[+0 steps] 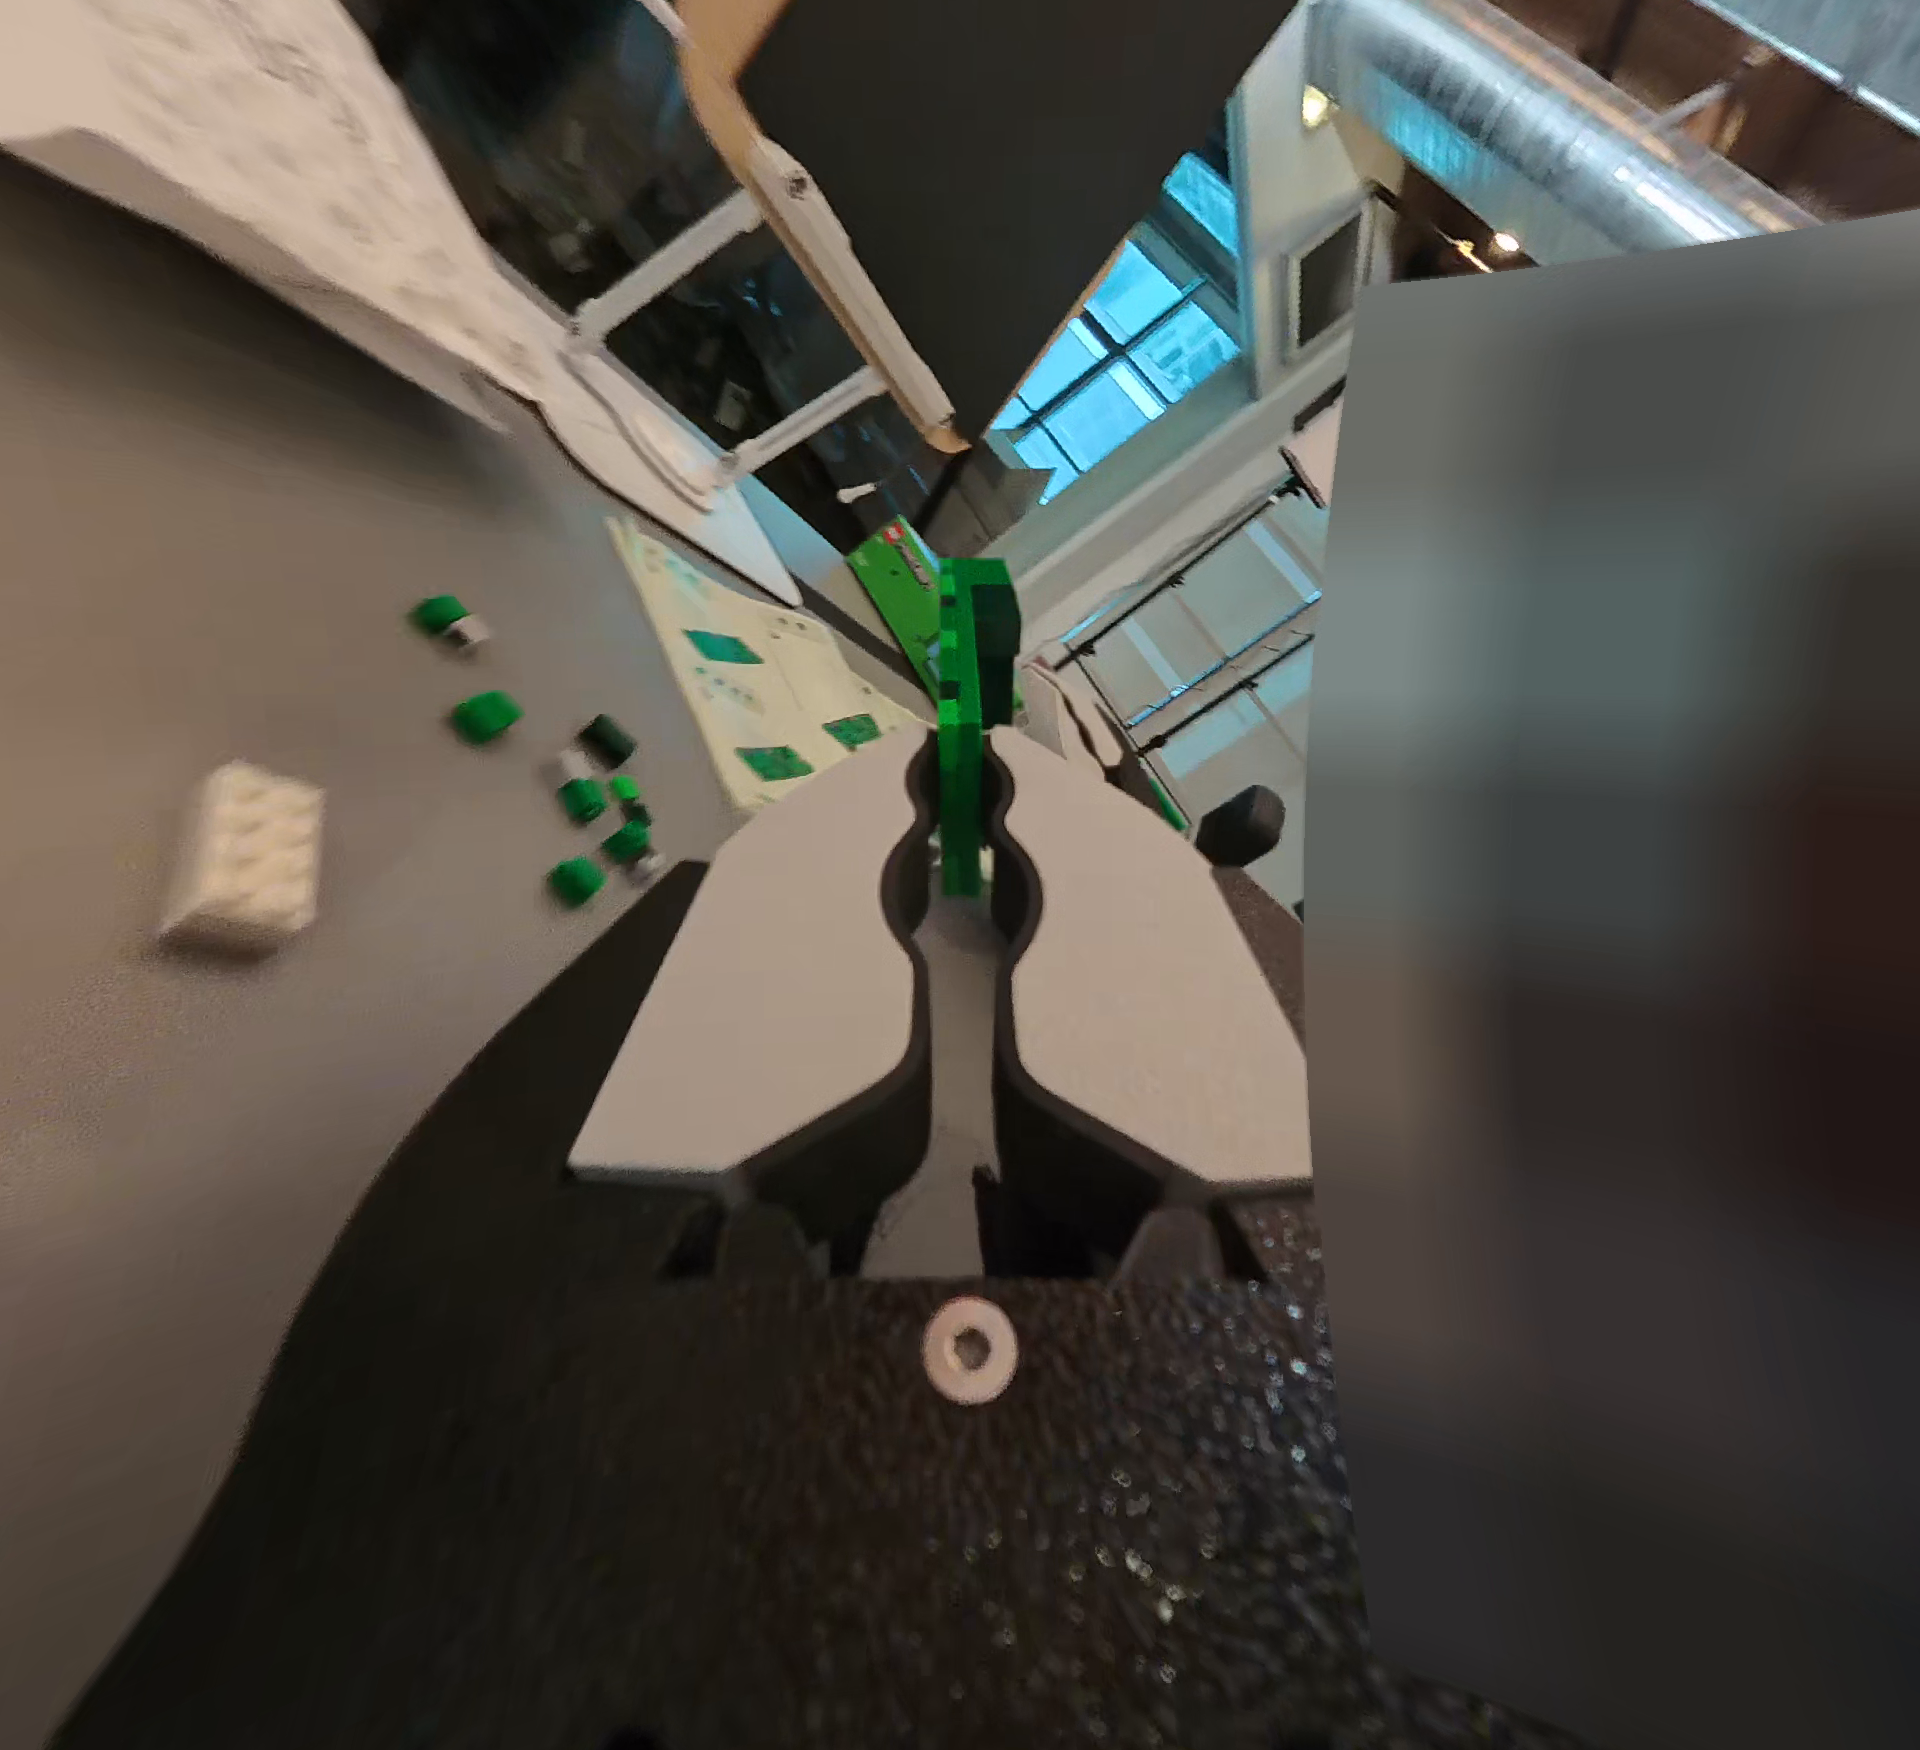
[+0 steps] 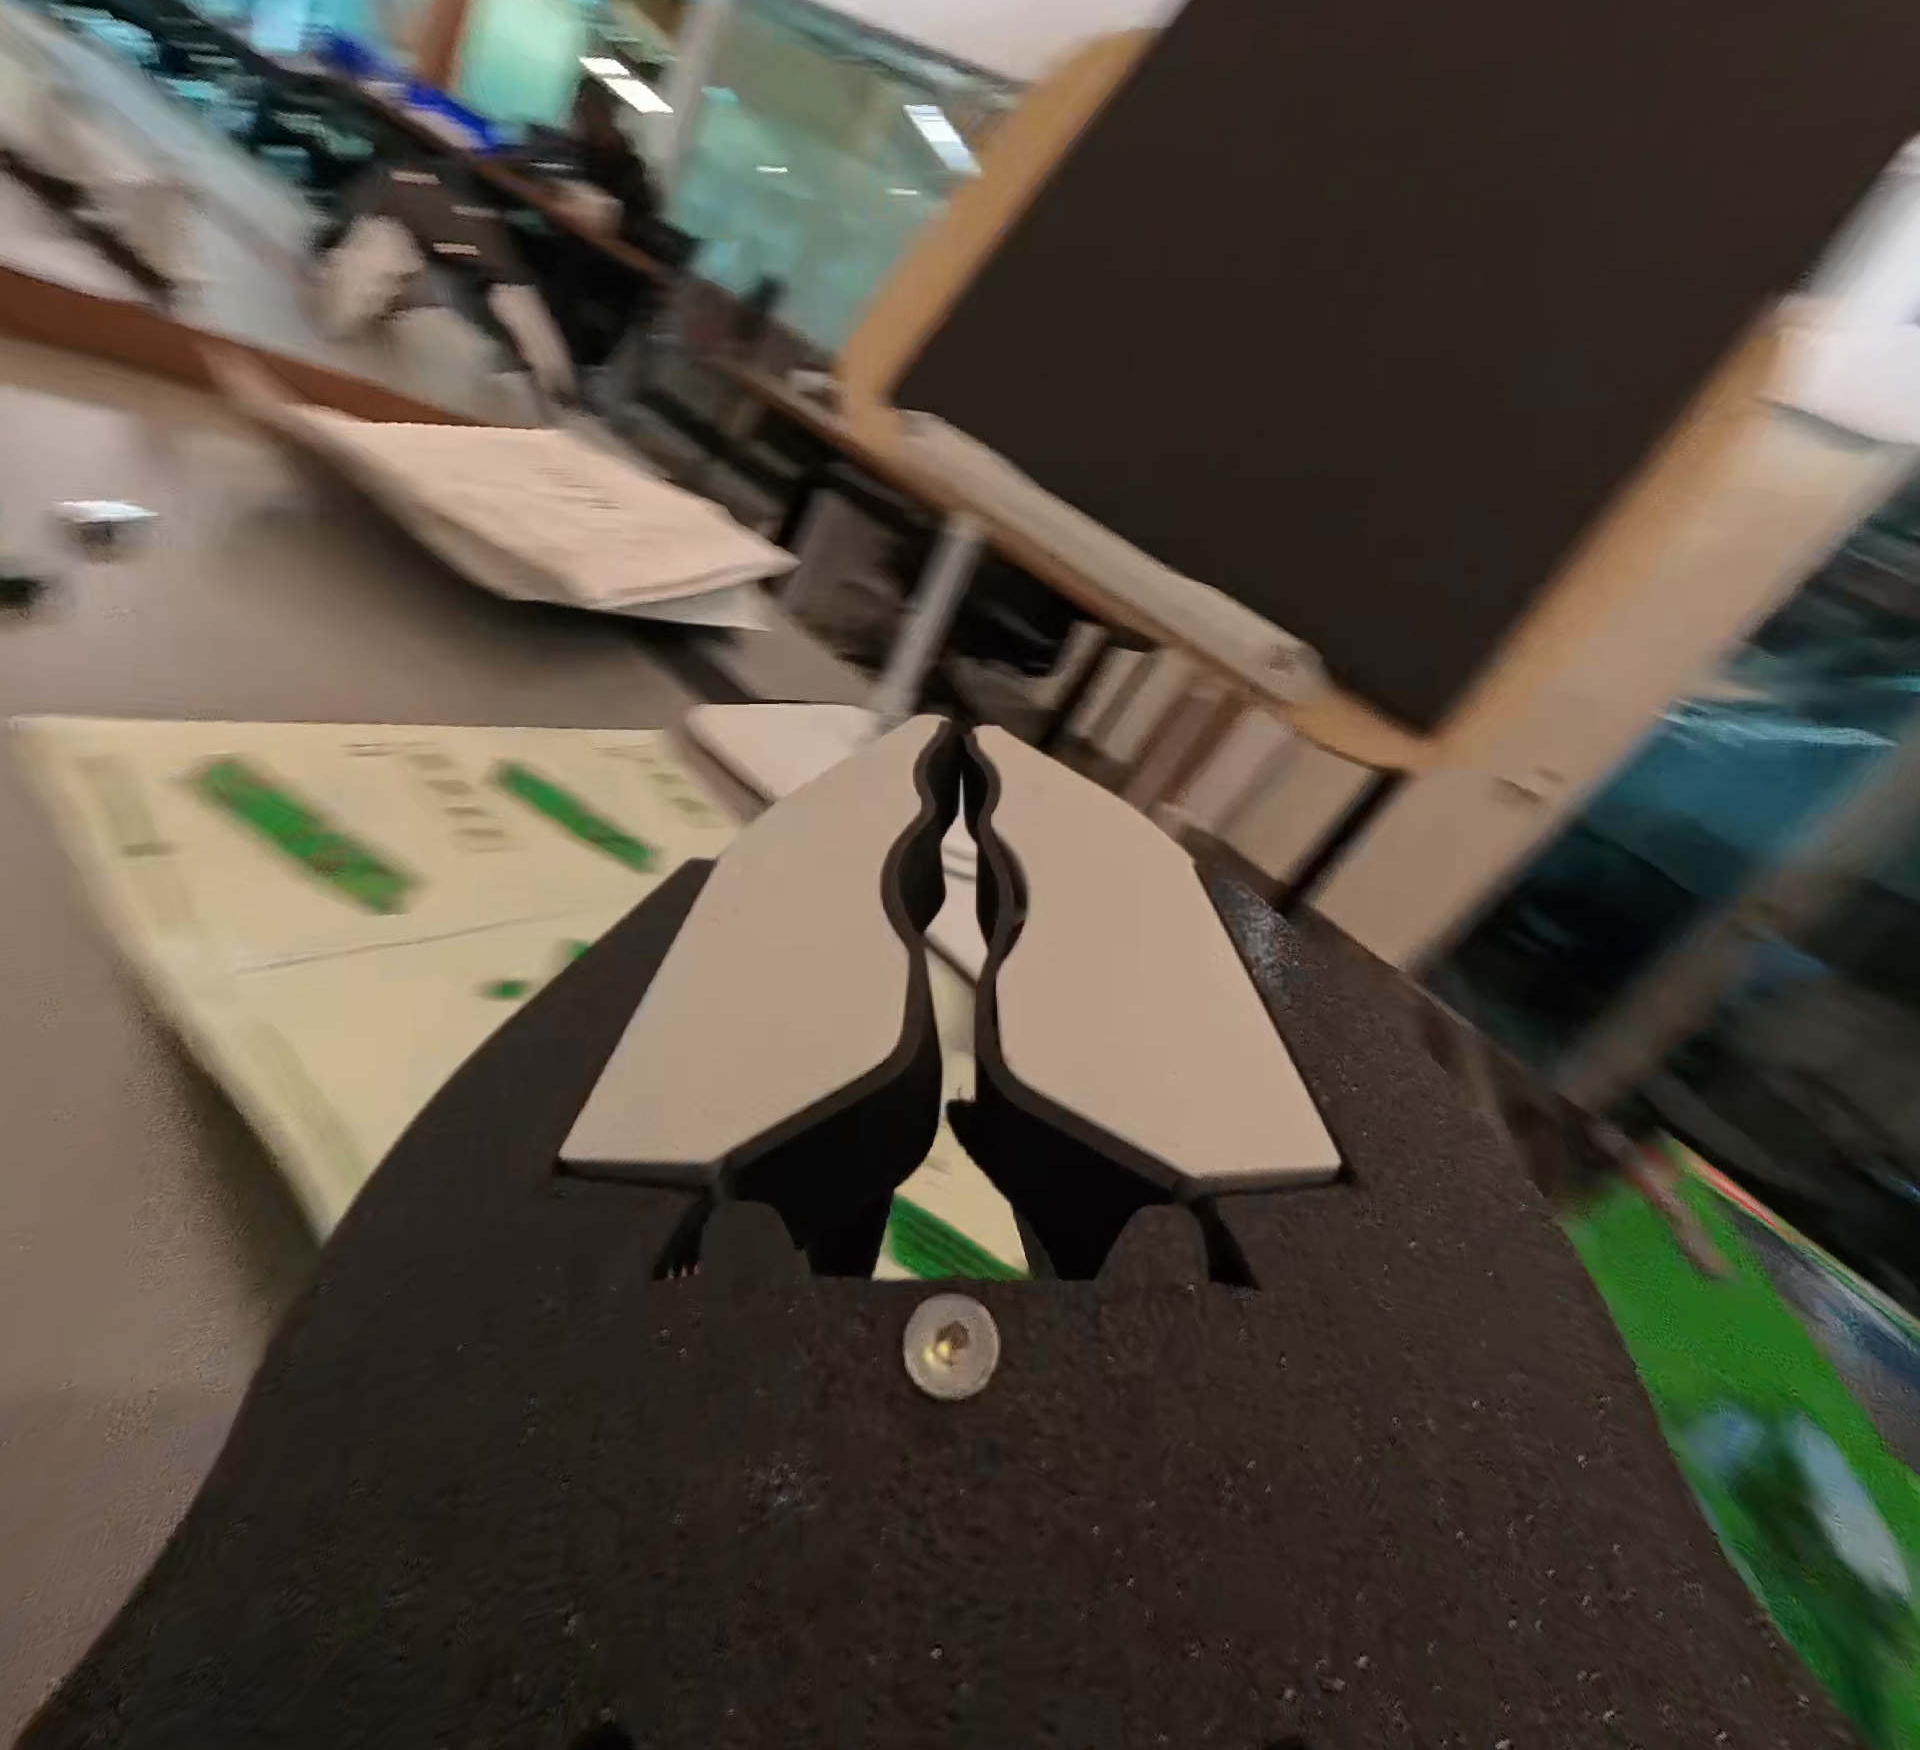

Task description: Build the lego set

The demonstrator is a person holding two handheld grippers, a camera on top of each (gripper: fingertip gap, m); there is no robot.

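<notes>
The grey table (image 1: 208, 1025) lies tilted under me, its far edge running off toward a dark board with a wooden rim (image 1: 997, 100). The open instruction sheet (image 2: 343, 879) lies flat on the table, just beside and partly under my right gripper (image 2: 961, 760). A green box (image 2: 1766, 1368), blurred, shows at that view's lower right. On the table to my left lies a white brick (image 1: 244, 859), studs up, and near it a loose scatter of small green pieces (image 1: 597, 817), some dark, some with white. My left gripper (image 1: 961, 755) is lifted off the table, its fingers (image 1: 821, 952) clamped on a thin green build (image 1: 966, 713) that stands up on edge between the tips, a darker green block at its top. My right fingers (image 2: 790, 962) are closed on nothing, tips almost touching.
</notes>
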